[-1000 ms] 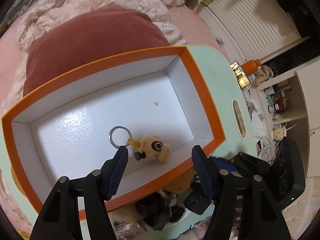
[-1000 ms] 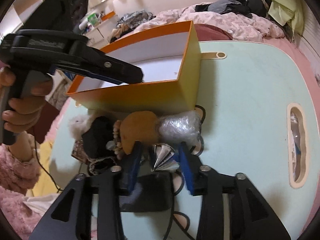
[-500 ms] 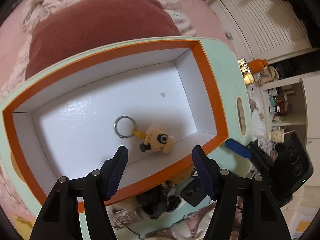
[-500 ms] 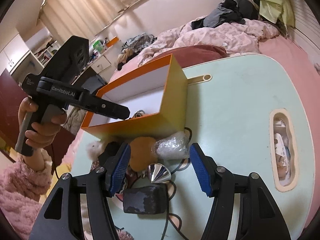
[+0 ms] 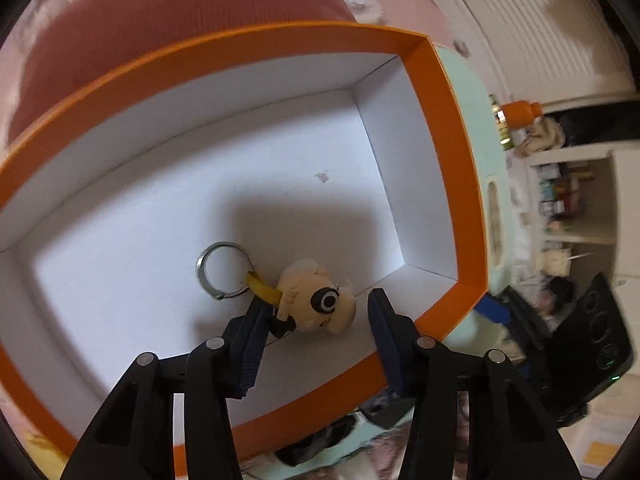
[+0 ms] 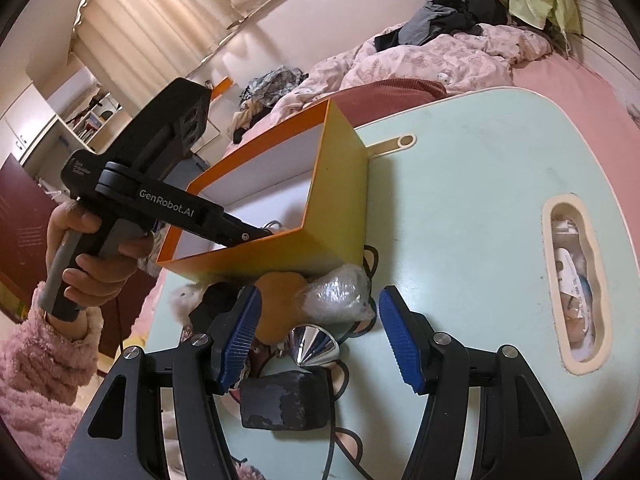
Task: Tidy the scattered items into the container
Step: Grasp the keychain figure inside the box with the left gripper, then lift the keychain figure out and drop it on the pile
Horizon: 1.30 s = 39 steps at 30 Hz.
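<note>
The container was an orange box (image 5: 460,168) with white inner walls and a white floor, standing on a pale mint table (image 6: 472,208). One item lay inside it, on the floor near the closest wall: a keychain (image 5: 316,300) made of a beige figure head with a single black-ringed eye, a short yellow strap and a silver split ring (image 5: 224,270).

The left gripper (image 5: 316,338) reached into the box from above, its blue-padded fingers (image 5: 252,344) spread apart on either side of the keychain figure, gripping nothing. In the right wrist view the same tool (image 6: 244,236) showed from the side, held in a hand in a pink fleece sleeve, its tip dipping over the box rim.

The right gripper (image 6: 318,336) hung over the pile outside the box, fingers wide apart and empty. Countable there: one silver cone (image 6: 314,346), one clear plastic-wrapped bundle (image 6: 338,294), one tan round piece (image 6: 280,304), one dark grey block (image 6: 286,404), one black lump (image 6: 218,300) and one white fluffy thing (image 6: 184,300), all crowded together against the box's near wall.
</note>
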Each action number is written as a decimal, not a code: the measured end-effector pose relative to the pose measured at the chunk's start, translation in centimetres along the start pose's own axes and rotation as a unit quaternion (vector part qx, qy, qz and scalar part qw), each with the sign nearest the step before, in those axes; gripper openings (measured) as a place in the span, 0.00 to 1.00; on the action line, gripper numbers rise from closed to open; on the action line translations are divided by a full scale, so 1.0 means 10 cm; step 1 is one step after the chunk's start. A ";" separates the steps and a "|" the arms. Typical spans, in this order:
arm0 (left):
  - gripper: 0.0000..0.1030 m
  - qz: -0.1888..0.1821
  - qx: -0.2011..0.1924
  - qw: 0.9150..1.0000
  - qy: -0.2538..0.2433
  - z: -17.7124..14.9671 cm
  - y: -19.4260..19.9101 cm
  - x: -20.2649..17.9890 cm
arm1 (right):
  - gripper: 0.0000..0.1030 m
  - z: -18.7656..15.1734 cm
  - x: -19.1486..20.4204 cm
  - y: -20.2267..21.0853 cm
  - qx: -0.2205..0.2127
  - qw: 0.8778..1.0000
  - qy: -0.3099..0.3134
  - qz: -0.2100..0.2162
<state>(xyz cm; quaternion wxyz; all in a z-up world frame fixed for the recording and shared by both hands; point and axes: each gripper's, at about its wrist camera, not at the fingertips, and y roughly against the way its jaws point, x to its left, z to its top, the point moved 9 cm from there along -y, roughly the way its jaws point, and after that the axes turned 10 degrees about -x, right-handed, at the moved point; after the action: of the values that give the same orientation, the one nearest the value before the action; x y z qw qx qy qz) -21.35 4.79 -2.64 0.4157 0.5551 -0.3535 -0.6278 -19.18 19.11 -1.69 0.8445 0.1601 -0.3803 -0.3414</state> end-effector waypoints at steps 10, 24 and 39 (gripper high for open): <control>0.54 -0.011 -0.012 1.000 0.018 0.01 -0.06 -0.06 | 0.60 -0.03 -0.01 0.02 -0.001 1.000 -0.008 0.003; 0.37 -0.001 -0.087 0.996 -0.001 0.13 0.10 -0.05 | 0.60 -0.07 -0.05 0.06 -0.005 1.000 -0.016 0.002; 0.38 -0.054 -0.161 0.984 -0.053 -0.72 0.83 -0.03 | 0.60 -0.11 0.02 0.16 -0.020 1.000 -0.001 0.002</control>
<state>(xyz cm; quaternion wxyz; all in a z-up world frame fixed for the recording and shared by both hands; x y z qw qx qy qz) -13.12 1.87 4.03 0.4463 0.4651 -0.2386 -0.7264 -17.52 20.11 -1.43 0.8478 0.1423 -0.3748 -0.3472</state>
